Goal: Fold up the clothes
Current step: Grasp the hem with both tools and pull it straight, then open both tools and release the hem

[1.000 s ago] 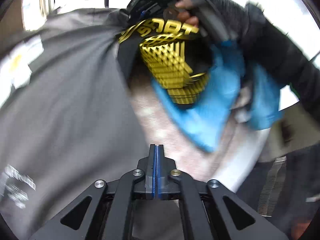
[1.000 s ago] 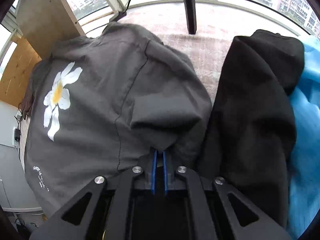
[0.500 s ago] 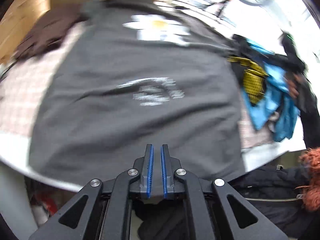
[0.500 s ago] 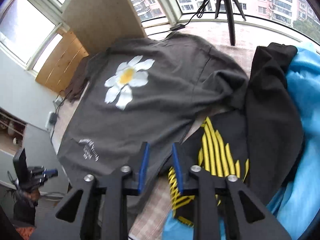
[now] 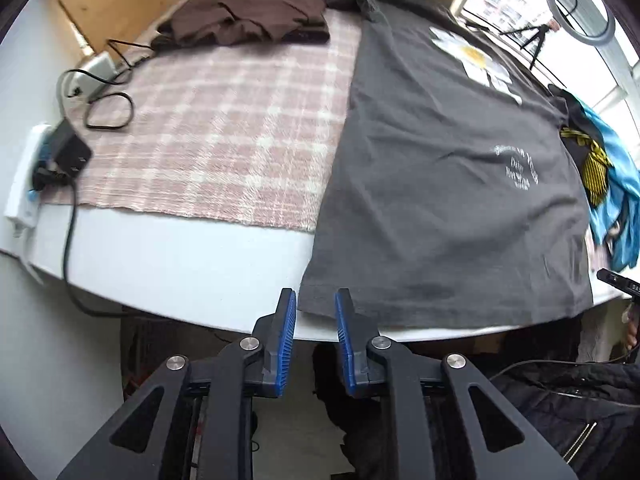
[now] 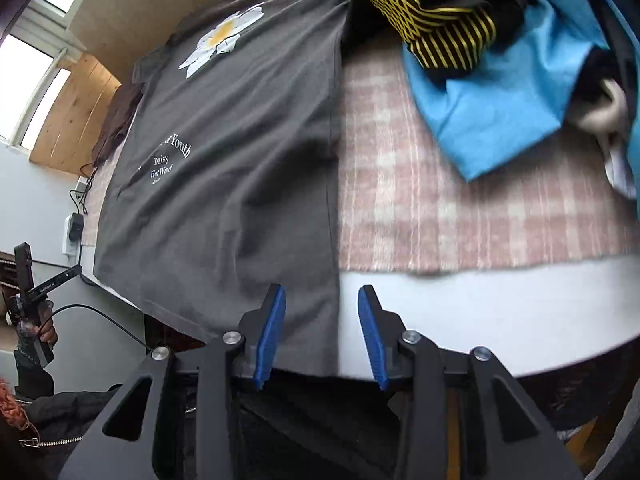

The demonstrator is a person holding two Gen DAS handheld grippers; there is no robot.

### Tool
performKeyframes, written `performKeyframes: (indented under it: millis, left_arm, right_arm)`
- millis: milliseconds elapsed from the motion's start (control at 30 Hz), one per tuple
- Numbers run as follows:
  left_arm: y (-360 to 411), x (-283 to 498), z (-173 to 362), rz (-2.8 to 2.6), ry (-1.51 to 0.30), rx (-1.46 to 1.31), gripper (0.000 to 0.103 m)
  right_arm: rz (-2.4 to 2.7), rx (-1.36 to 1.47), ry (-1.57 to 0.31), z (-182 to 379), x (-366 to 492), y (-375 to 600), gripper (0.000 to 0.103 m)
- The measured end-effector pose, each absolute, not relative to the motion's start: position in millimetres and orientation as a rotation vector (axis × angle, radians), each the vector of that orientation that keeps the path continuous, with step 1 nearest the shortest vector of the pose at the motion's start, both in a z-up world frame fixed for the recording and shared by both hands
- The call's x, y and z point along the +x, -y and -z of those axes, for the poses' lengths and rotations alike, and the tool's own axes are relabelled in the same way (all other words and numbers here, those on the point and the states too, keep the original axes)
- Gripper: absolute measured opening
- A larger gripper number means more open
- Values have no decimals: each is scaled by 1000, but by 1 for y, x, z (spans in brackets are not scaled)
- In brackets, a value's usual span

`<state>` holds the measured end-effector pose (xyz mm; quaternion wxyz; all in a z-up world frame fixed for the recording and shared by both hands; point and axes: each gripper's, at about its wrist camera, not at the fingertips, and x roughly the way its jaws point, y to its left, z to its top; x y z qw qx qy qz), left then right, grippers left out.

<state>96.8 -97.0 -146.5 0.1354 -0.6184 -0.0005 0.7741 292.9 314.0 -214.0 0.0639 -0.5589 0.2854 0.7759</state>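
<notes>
Grey T-shirt (image 5: 440, 168) no longer bunched beside the blue and black clothes (image 6: 480, 80), now spread flat with hem at the near table edge (image 5: 180, 264). Left gripper (image 5: 315, 322) moved from above that pile to the shirt's left hem corner, jaws opening. Right gripper (image 6: 322, 320) released the sleeve, now at the right hem corner, jaws opening

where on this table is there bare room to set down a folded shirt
The plaid cloth is bare between the brown clothes, the cables and the grey shirt. Another patch lies between that shirt and the blue garment. That pile's corner is crowded.
</notes>
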Motion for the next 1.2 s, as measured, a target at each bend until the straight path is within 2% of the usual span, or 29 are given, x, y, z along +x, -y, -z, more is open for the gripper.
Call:
performKeyframes:
  millis: [100, 367, 433, 467, 500, 733, 767, 800, 833, 1000, 1067, 1200]
  left_arm:
    - [97, 89, 158, -2174, -30, -1748, 26]
    - [91, 82, 177, -2089, -144, -1711, 27]
    - [86, 84, 176, -2063, -155, -1702, 23]
    - [84, 85, 175, -2062, -171, -1695, 8]
    - [82, 85, 175, -2049, -180, -1693, 5]
    - [79, 85, 156, -2044, -169, -1642, 4]
    - [79, 84, 153, -2043, -167, -1636, 4]
    - [79, 84, 151, -2043, -162, -1631, 4]
    - [80, 84, 149, -2042, -156, -1627, 4]
    - [92, 89, 116, -2062, -51, -1567, 3]
    - [92, 97, 102, -2053, -66, -1521, 4]
    - [90, 97, 116, -2034, -119, -1564, 3]
  right_arm:
    - [-2300, -1632, -820, 214, 308, -292, 37]
    - [-2284, -1502, -798, 210, 332, -266, 37]
    - [-2286, -1495, -755, 212, 331, -267, 37]
    - [-2285, -1504, -748, 215, 328, -270, 37]
    - [-2282, -1505, -746, 217, 327, -271, 37]
    - [-2272, -1509, -710, 231, 324, -279, 37]
    - [-2280, -1500, -717, 232, 324, -280, 35]
    - [-2287, -1490, -723, 233, 323, -280, 17]
    - [-2284, -1494, -732, 236, 322, -281, 5]
    - [-2326, -1283, -899, 200, 357, -292, 4]
    - [-2306, -1148, -1046, 190, 387, -302, 4]
    - [-2241, -1279, -992, 216, 359, -289, 5]
